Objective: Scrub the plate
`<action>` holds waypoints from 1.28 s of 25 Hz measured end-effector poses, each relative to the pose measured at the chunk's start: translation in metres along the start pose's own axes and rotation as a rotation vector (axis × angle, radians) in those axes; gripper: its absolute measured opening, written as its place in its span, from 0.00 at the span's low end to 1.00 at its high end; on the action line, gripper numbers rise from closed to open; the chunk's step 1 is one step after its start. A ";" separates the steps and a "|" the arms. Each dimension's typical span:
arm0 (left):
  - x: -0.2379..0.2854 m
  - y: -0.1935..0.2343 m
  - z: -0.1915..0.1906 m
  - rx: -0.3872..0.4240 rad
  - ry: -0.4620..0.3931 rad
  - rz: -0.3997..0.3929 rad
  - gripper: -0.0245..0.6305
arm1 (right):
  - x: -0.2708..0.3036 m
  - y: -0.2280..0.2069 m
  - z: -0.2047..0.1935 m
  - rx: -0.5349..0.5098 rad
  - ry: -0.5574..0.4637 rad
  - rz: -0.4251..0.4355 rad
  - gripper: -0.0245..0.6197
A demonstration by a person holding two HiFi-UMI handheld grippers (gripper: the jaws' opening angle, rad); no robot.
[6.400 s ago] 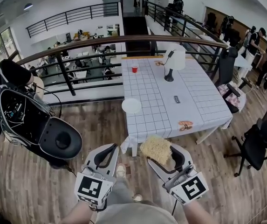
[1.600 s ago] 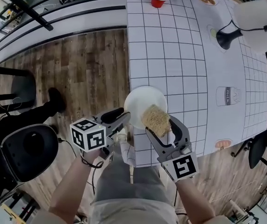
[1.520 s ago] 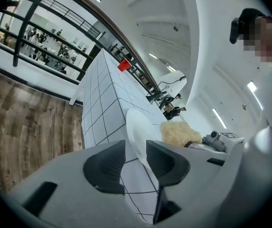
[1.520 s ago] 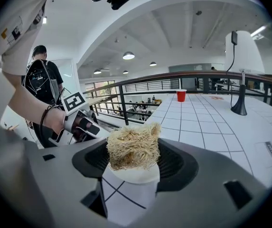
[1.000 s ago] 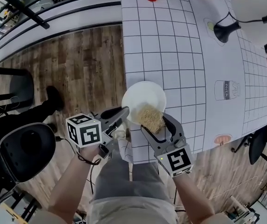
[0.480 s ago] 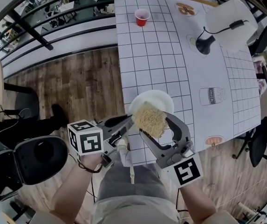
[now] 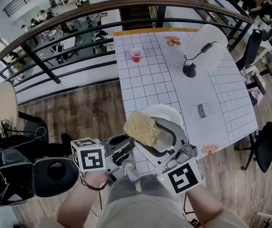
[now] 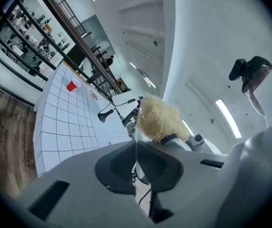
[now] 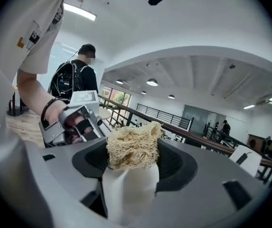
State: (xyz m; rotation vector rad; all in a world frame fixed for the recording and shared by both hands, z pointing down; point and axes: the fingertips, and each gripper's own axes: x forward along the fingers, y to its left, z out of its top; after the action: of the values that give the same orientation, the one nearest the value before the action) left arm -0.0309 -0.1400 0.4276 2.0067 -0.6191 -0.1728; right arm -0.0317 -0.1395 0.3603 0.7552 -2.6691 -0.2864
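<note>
Left gripper view shows plate [image 7: 166, 112] pinched edge-on in left claw [image 8: 136, 145] — right claw [image 9: 132, 167] clamps scrubber [image 9: 133, 145].

I see a pale yellow fibrous scrubbing pad [image 7: 142, 127], coarse, dry-looking and tangled like straw. The round white plate [image 7: 170, 113] is smooth with a faint gloss and a thin edge. My left gripper [image 7: 127, 144] and right gripper [image 7: 144, 137] have matt grey moulded plastic shells. The black-and-white marker cube [image 7: 89, 154] on the left one is flat and matt. The white table covering with a black grid [image 7: 159, 75] looks smooth and matt, hanging like cloth at its edges. The brown plank floor [image 7: 79, 113] shows wood grain. The small red cup [image 7: 136, 54] looks like smooth plastic. The dark railing [image 7: 45, 64] has metal-looking bars.
</note>
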 end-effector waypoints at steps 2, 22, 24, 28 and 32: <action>-0.005 -0.009 0.002 -0.032 -0.020 -0.009 0.07 | -0.004 0.002 0.003 -0.022 0.005 0.002 0.47; -0.039 -0.015 0.033 -0.004 -0.143 -0.005 0.07 | -0.060 -0.056 -0.004 0.002 0.052 -0.198 0.46; -0.042 -0.016 0.034 0.000 -0.151 0.005 0.07 | -0.055 -0.041 0.016 -0.008 -0.011 -0.143 0.46; -0.040 -0.025 0.034 0.017 -0.150 0.005 0.07 | -0.043 -0.008 0.041 -0.009 -0.073 -0.044 0.46; -0.042 -0.034 0.029 0.022 -0.151 0.004 0.07 | -0.027 0.018 0.046 -0.034 -0.073 0.017 0.47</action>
State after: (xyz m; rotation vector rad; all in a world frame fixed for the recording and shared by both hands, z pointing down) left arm -0.0654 -0.1294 0.3779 2.0265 -0.7230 -0.3190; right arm -0.0362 -0.1056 0.3151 0.7240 -2.7300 -0.3603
